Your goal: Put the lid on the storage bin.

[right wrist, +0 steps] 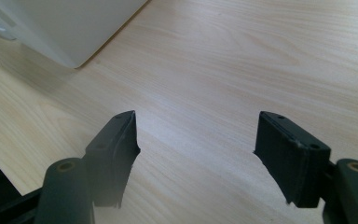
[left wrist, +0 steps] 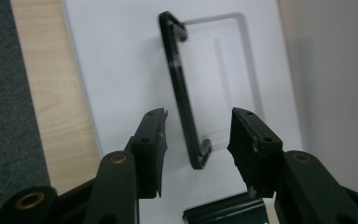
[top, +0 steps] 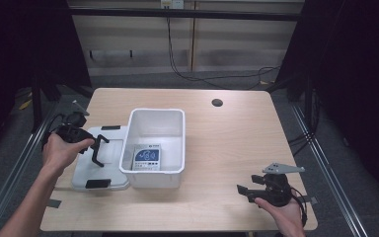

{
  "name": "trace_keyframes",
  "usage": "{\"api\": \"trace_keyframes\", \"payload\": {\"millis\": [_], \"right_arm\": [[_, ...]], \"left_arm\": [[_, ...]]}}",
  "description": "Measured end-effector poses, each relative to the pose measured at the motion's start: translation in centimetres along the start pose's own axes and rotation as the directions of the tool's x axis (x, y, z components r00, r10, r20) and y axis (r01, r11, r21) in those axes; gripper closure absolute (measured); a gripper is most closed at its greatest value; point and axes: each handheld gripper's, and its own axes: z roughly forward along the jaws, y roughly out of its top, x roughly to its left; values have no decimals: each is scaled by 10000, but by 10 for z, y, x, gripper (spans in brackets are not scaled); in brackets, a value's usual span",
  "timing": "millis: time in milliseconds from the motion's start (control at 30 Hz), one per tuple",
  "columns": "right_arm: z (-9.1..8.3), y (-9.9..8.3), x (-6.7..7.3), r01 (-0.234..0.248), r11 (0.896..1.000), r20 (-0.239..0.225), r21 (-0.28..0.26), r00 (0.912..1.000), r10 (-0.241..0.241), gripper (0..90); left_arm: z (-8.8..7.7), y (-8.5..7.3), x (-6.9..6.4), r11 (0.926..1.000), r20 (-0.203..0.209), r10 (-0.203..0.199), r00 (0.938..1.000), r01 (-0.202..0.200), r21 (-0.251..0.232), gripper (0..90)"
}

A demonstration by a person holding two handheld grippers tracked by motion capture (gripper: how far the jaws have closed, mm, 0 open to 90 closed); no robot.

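— Quickly, where is the left gripper [top: 97, 148] seen?

— It is held over the flat white plastic lid [top: 86, 170] lying on the light wooden table [top: 237, 138], just left of the white rectangular plastic bin [top: 175, 123]. Its jaws are parted, nothing gripped. In the left gripper view the lid's thin black handle [left wrist: 182, 88] is seen between and beyond the jaw tips; contact cannot be told.

— And the bin?

— A white and blue printed packet [top: 147, 158] is seen lying on its floor. The lid is touching the bin's left side.

— Right gripper [top: 243, 191]?

— It is held low at the table's near right corner, well apart from the bin, jaws spread wide, empty, over bare wood.
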Motion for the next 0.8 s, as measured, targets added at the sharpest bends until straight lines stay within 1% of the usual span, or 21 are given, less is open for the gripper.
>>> {"api": "trace_keyframes", "payload": {"millis": [33, 133, 167, 200, 300, 367, 433, 467, 500, 533, 567, 600, 633, 733, 767, 800], "right_arm": [[0, 0, 0, -5, 10000, 0, -11, 10000, 5, 294], [0, 0, 0, -25, 10000, -21, -4, 10000, 25, 294], [0, 0, 0, -26, 10000, -30, -2, 10000, 26, 294], [0, 0, 0, -21, 10000, -33, 3, 10000, 21, 294], [0, 0, 0, -5, 10000, -34, 23, 10000, 5, 294], [0, 0, 0, -18, 10000, -53, 47, 10000, 19, 300], [1, 0, 0, 33, 10000, -89, 77, 10000, -32, 309], [1, 0, 0, 46, 9999, -91, 103, 9999, -45, 309], [1, 0, 0, 7, 9999, -99, 126, 10000, -6, 309], [2, 0, 0, 19, 9999, -122, 135, 9999, -17, 309], [2, 0, 0, 10, 9999, -133, 142, 9999, -8, 309], [2, 0, 0, 22, 9999, -155, 142, 9999, -20, 309], [2, 0, 0, 34, 9999, -151, 141, 9999, -31, 309], [2, 0, 0, 27, 9999, -154, 141, 9999, -25, 309], [2, 0, 0, 33, 9999, -165, 154, 9999, -30, 309], [2, 0, 0, 49, 9998, -146, 166, 9999, -47, 309]], "left_arm": [[2, 1, 1, 10000, 47, -61, 10000, 61, 76, 574], [8, 4, 1, 9995, -70, -51, 10000, 54, 324, 580], [9, 5, 0, 9991, -79, -132, 9999, 135, 408, 582], [11, 5, 0, 9994, -169, -165, 9997, 170, 310, 582], [14, 8, -3, 9985, -249, -92, 9996, 105, 540, 586], [15, 10, -5, 9986, -321, -56, 9995, 72, 522, 588], [16, 11, -6, 9987, -408, -142, 9991, 162, 476, 592], [17, 12, -6, 9989, -459, -191, 9988, 211, 427, 612], [18, 13, -6, 9981, -489, -263, 9985, 290, 544, 618], [19, 14, -6, 9980, -486, -328, 9983, 353, 519, 620], [20, 15, -6, 9973, -506, -396, 9979, 426, 599, 636], [21, 16, -6, 9971, -589, -393, 9975, 430, 624, 645], [22, 16, -7, 9969, -658, -472, 9967, 512, 602, 649], [25, 19, -9, 9964, -703, -359, 9969, 411, 736, 666], [26, 20, -11, 9968, -806, -257, 9964, 317, 739, 666], [28, 20, -12, 9971, -897, -345, 9954, 404, 647, 667]]}}
